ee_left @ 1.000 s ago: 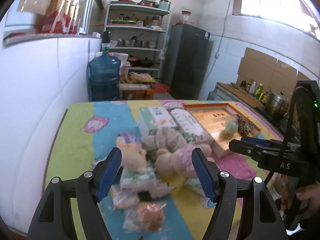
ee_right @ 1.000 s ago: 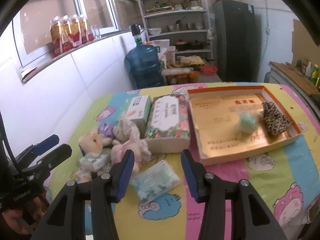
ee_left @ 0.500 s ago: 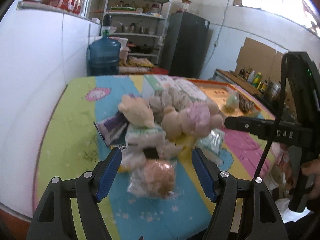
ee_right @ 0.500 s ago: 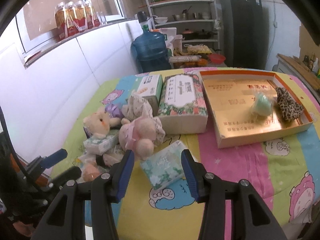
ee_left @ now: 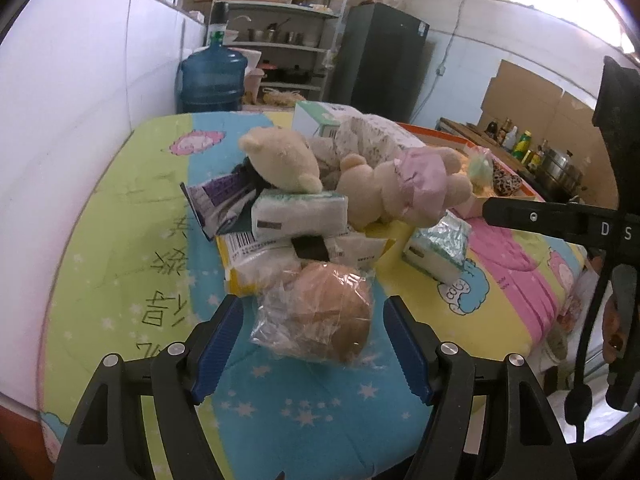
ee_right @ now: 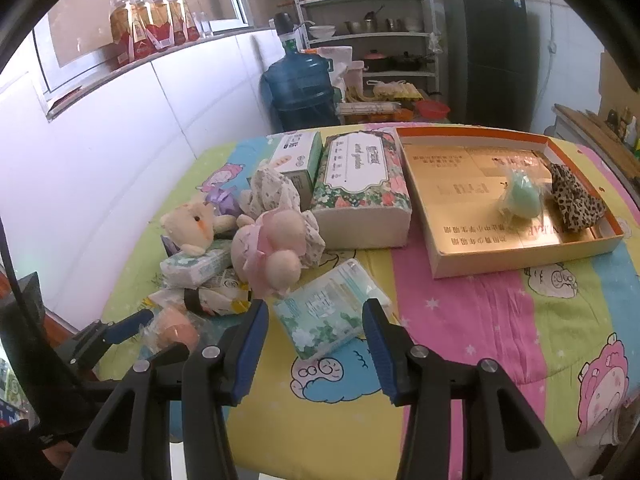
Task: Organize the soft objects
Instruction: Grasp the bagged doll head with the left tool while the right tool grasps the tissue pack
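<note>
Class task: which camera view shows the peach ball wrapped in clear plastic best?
The left wrist view: the wrapped peach ball sits large and unobstructed between the open left gripper. The right wrist view shows it small at the edge, partly behind that gripper's fingers.

Left claw (ee_left: 312, 316) and right claw (ee_right: 314, 326), both wide apart, low and level.

Plush toys (ee_right: 272, 248), tissue packs (ee_right: 332, 310) and a bagged peach ball (ee_left: 324, 316) are piled loosely on the cartoon sheet.
</note>
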{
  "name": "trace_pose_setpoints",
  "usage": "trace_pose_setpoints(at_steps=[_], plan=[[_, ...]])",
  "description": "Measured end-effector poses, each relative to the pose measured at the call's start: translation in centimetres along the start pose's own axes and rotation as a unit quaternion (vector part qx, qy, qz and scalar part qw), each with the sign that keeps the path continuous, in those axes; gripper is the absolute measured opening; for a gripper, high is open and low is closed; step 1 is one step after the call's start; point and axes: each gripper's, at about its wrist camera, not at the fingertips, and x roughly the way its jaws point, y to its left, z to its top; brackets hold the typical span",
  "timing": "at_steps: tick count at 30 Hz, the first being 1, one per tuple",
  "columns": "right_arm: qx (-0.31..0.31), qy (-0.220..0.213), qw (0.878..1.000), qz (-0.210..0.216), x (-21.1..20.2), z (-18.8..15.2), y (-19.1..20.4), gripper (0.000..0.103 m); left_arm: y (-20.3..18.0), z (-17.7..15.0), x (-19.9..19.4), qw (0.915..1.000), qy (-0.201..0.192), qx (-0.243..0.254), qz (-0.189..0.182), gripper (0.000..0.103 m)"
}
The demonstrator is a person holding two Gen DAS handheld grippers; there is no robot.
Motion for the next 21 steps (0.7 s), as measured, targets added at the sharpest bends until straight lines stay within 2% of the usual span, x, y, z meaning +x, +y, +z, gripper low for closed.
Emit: trace_pose_setpoints(at_steps=[7, 9, 11, 12, 17, 21], plan=[[0.000, 0.011, 1.000, 0.004, 0.6, -0.3, -0.1, 0.049, -0.4, -0.1, 1.3, 0.9997, 0.022, -0.005, -0.010, 0.074], [0.004, 0.020, 1.000, 0.007, 1.0, -0.4, -0.3, 0.056, -0.2, 0.0, 1.7, 0.9993, 0.031, -0.015, -0.018, 0.074], [0.011, 0.034, 0.999, 0.012, 1.7, -0.5, -0.5, 0.077, -0.1, 0.1, 2.0, 0.9988, 0.035, -0.022, -0.024, 0.073], [0.014, 0.037, 0.999, 0.014, 2.0, -0.6, -0.5, 0.079, 0.0, 0.1, 2.1, 0.9988, 0.036, -0.023, -0.025, 0.072], [0.031, 0.048, 0.998, 0.018, 2.9, -0.5, -0.8, 0.079, -0.5, 0.4, 2.1, 0.9991, 0.031, -0.001, -0.030, 0.058], [0.038, 0.059, 0.997, 0.011, 3.9, -0.5, -1.1, 0.079, -0.6, 0.6, 1.5, 0.9990, 0.020, 0.007, -0.039, 0.055]])
